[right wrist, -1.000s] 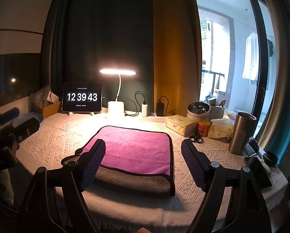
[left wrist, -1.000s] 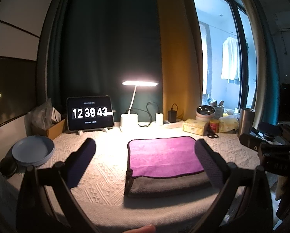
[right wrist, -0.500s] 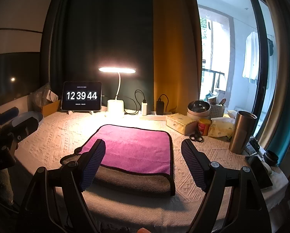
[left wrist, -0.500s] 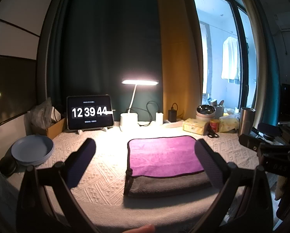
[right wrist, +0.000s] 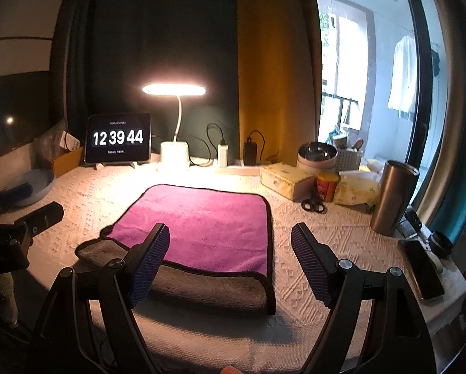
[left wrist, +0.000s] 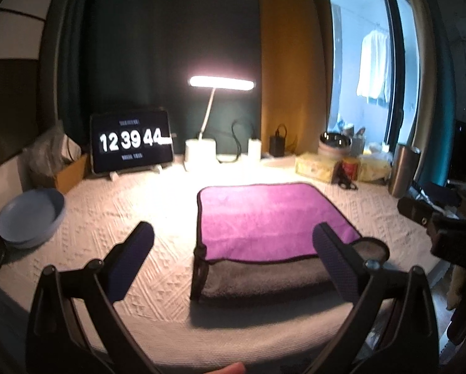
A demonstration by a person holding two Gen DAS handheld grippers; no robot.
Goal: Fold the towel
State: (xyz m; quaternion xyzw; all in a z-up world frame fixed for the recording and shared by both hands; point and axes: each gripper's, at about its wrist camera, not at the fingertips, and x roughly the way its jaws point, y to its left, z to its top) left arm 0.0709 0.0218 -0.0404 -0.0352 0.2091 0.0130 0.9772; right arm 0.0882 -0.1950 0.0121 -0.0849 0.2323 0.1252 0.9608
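A towel, purple on top and grey beneath (left wrist: 264, 218) (right wrist: 201, 218), lies folded flat on the white textured tablecloth (left wrist: 114, 218). A grey strip of the lower layer shows along its near edge. My left gripper (left wrist: 233, 261) is open and empty, held above the table's near edge in front of the towel's near left corner. My right gripper (right wrist: 229, 261) is open and empty, held in front of the towel's near right part. Each gripper shows at the edge of the other's view.
A tablet clock (left wrist: 131, 140), a lit desk lamp (left wrist: 201, 149) and chargers stand at the back. Blue plates (left wrist: 30, 215) sit at the left. A tissue box (right wrist: 282, 177), a red can, scissors (right wrist: 312, 202), a steel tumbler (right wrist: 391, 196) and a phone (right wrist: 423, 268) are at the right.
The left gripper has moved forward and tilted down a little, so the towel looks closer. The right gripper has hardly moved. The towel lies as before.
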